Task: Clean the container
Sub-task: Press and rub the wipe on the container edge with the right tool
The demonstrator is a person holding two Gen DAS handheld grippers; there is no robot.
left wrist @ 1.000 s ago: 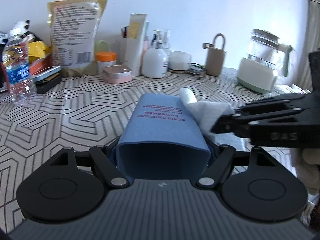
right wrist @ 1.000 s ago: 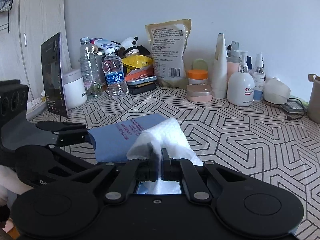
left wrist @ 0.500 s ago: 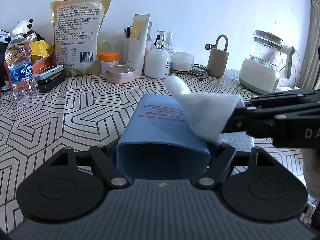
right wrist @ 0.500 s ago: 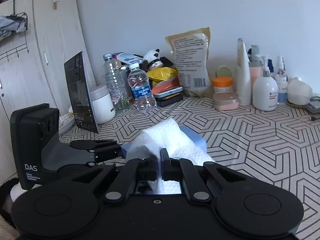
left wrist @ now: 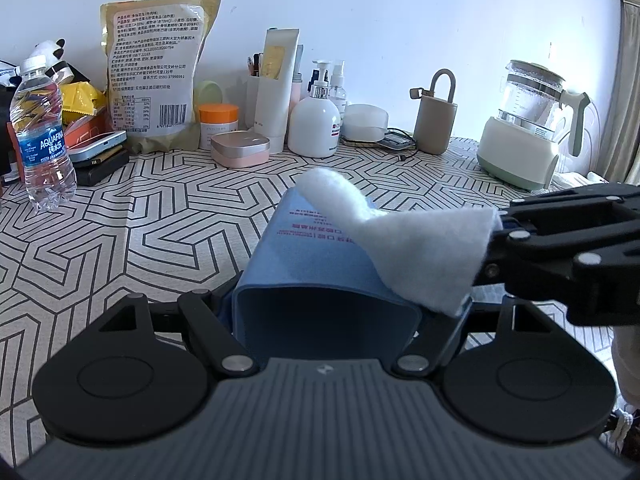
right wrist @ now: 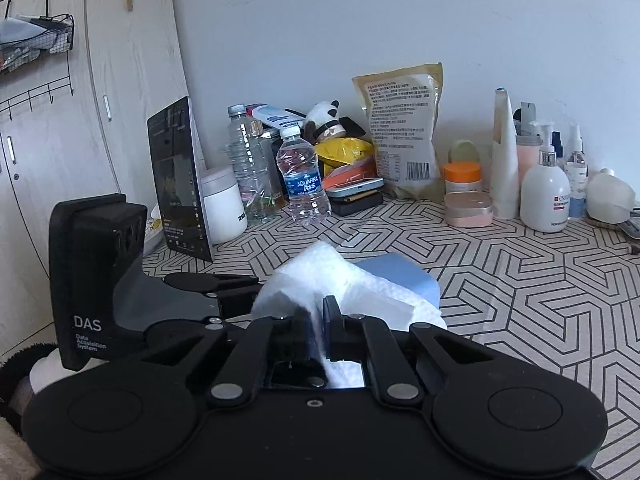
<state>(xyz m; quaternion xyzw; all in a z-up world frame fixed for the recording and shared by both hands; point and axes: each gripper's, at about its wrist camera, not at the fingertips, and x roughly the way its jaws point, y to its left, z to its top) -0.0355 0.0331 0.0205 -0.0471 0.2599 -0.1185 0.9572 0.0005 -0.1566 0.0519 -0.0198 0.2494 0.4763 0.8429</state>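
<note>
A blue rectangular container (left wrist: 320, 256) with red print lies on its side, open end toward the left wrist camera. My left gripper (left wrist: 326, 308) is shut on its sides and holds it above the patterned table. My right gripper (right wrist: 318, 316) is shut on a white cloth (right wrist: 340, 284). In the left wrist view the right gripper (left wrist: 500, 236) comes in from the right and the cloth (left wrist: 404, 248) lies across the container's top right edge. In the right wrist view the container (right wrist: 404, 276) shows just behind the cloth.
The table's back edge is crowded: water bottle (left wrist: 42, 136), snack bag (left wrist: 156, 68), orange-lidded jar (left wrist: 218, 124), pink tin (left wrist: 240, 148), pump bottle (left wrist: 314, 120), beige holder (left wrist: 434, 120), kettle (left wrist: 524, 124). A tablet (right wrist: 176, 176) and cabinet (right wrist: 80, 120) stand on the left.
The right gripper has lifted the cloth and swung left, so it now drapes over the container's upper right edge. The left gripper keeps its hold, raised slightly.
</note>
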